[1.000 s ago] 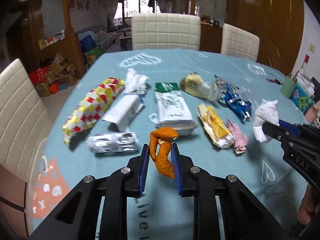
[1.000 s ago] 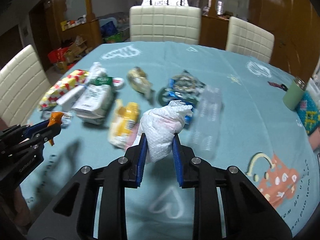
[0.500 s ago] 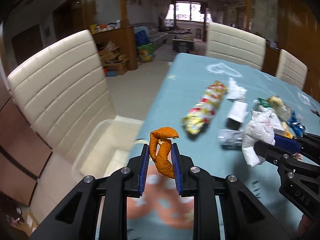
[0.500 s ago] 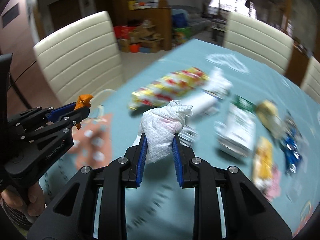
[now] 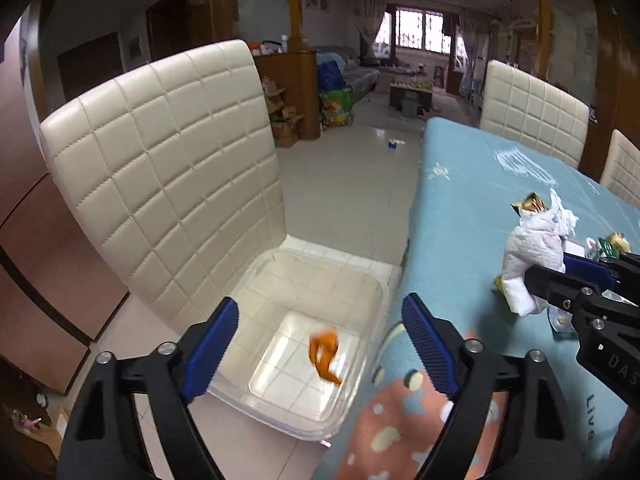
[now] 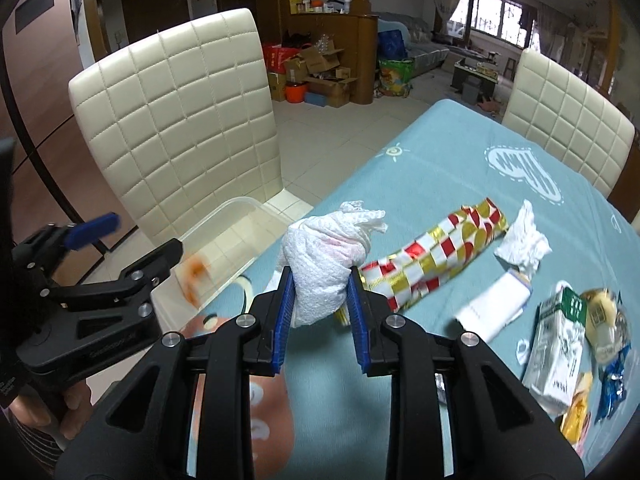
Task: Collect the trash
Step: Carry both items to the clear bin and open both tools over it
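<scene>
Left gripper (image 5: 320, 328), jaws just sprung wide and empty, drops peel (image 5: 325, 354) into bin (image 5: 372, 280). Right gripper (image 6: 318, 300) pinches tissue (image 6: 326, 268); it should clear the bin's rim before letting go.

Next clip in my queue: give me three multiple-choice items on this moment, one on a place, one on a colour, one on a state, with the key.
1. Where is the orange peel?
A. in the clear plastic bin on the chair seat
B. on the tablecloth
C. between blue pads

2. What colours is the long foil wrapper on the table?
A. green and white
B. red, gold and white
C. plain silver

3. What state is the right hand-held gripper in?
A. open and empty
B. shut on the white paper towel wad
C. shut on a blue packet

Key: 1 A, the peel shows blurred inside the bin below the left hand-held gripper, whose jaws have just opened; 2 B, a checked pattern shows; 3 B, both pads press the wad.
</scene>
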Demonstrator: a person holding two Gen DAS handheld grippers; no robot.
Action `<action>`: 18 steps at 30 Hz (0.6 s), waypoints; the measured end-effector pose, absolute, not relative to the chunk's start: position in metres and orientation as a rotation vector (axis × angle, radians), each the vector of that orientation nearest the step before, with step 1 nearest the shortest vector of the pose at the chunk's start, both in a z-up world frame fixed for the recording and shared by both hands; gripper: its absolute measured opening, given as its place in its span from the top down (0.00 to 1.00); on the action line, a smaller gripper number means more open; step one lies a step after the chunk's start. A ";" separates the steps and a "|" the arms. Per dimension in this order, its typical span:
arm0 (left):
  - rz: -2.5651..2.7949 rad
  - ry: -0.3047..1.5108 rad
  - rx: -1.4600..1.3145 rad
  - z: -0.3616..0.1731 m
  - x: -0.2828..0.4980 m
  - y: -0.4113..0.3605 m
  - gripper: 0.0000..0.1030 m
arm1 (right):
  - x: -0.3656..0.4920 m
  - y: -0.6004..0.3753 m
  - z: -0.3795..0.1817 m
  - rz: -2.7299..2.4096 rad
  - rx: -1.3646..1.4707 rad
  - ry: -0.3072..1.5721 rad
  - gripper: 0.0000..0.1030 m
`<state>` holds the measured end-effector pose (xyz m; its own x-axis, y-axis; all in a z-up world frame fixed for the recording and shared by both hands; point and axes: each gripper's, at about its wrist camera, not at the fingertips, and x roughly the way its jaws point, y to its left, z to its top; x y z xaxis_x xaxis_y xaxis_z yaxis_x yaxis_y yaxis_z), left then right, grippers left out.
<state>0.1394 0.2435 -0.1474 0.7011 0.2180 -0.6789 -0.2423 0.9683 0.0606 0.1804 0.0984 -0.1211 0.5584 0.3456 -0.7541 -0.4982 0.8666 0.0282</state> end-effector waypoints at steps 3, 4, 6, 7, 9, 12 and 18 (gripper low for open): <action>0.276 0.755 -0.017 -0.150 0.139 0.248 0.17 | 0.185 0.105 -0.124 0.501 -0.212 0.845 0.72; 0.288 0.758 -0.013 -0.152 0.138 0.251 0.17 | 0.187 0.108 -0.125 0.506 -0.215 0.848 0.72; 0.312 0.761 -0.019 -0.153 0.137 0.257 0.17 | 0.188 0.116 -0.128 0.520 -0.222 0.852 0.72; 0.326 0.761 -0.031 -0.153 0.135 0.262 0.17 | 0.189 0.120 -0.129 0.525 -0.226 0.851 0.72; 0.354 0.752 -0.047 -0.150 0.129 0.271 0.17 | 0.189 0.130 -0.132 0.551 -0.238 0.852 0.72; 0.409 0.739 -0.053 -0.146 0.120 0.282 0.17 | 0.189 0.145 -0.135 0.599 -0.255 0.862 0.72; 0.455 0.731 -0.068 -0.139 0.109 0.294 0.17 | 0.181 0.152 -0.129 0.593 -0.245 0.799 0.16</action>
